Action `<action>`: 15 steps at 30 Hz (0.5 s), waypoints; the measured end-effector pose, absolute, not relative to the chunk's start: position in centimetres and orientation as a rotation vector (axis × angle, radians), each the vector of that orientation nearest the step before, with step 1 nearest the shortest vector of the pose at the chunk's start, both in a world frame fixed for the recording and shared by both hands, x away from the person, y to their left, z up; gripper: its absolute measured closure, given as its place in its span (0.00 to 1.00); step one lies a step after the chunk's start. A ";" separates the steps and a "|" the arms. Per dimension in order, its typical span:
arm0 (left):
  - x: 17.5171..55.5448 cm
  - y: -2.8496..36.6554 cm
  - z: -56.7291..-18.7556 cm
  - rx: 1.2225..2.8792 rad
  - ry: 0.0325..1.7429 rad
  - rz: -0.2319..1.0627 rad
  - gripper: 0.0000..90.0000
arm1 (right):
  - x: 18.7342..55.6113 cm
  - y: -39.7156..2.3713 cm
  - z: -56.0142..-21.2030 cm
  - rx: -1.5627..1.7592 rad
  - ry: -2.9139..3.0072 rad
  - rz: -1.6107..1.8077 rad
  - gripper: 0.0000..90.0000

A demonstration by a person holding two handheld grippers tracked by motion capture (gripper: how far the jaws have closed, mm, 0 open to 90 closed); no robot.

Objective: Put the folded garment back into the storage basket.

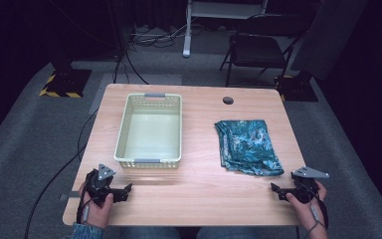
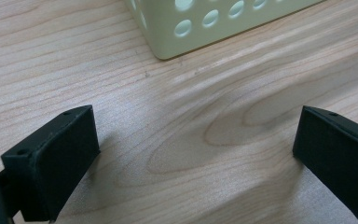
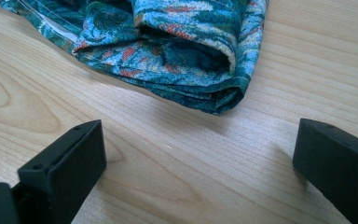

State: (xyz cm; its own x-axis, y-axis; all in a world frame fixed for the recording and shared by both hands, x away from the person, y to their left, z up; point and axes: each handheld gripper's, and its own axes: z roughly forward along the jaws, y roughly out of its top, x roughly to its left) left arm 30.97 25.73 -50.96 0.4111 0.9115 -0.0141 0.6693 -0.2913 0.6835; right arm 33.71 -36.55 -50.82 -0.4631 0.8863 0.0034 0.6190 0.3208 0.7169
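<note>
A folded teal patterned cloth (image 1: 248,146) lies on the right half of the wooden table (image 1: 199,199); its near corner (image 3: 186,60) shows just beyond my right gripper (image 3: 200,158), whose jaws stand wide apart over bare wood. In the high view my right gripper (image 1: 278,189) rests at the table's near right, a short way in front of the cloth. A pale cream perforated basket (image 1: 150,130) stands empty at centre left; its corner (image 2: 205,23) rises ahead of my left gripper (image 2: 191,158), open with nothing between the jaws. My left gripper (image 1: 122,191) sits near the front left edge.
A round cable hole (image 1: 228,100) is in the table's far right part. Beyond the table stand a dark folding chair (image 1: 258,50) and a white stand (image 1: 189,30). A cable (image 1: 54,174) runs over the grey floor at the left.
</note>
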 end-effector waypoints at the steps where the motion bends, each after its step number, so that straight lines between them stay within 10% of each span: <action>1: 31.0 25.7 -51.0 2.057 1.337 0.511 0.00 | 33.7 -36.5 -50.8 1.336 2.200 0.932 0.03; 15: 31.0 25.7 -51.0 2.058 1.337 0.512 0.00 | 33.7 -36.5 -50.8 1.334 2.201 0.932 0.04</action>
State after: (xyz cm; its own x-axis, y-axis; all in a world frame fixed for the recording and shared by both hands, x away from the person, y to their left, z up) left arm 30.96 25.72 -50.95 0.4112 0.9115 -0.0132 0.6693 -0.2920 0.6832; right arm 33.71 -36.52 -50.81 -0.4635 0.8861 0.0023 0.6183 0.3215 0.7172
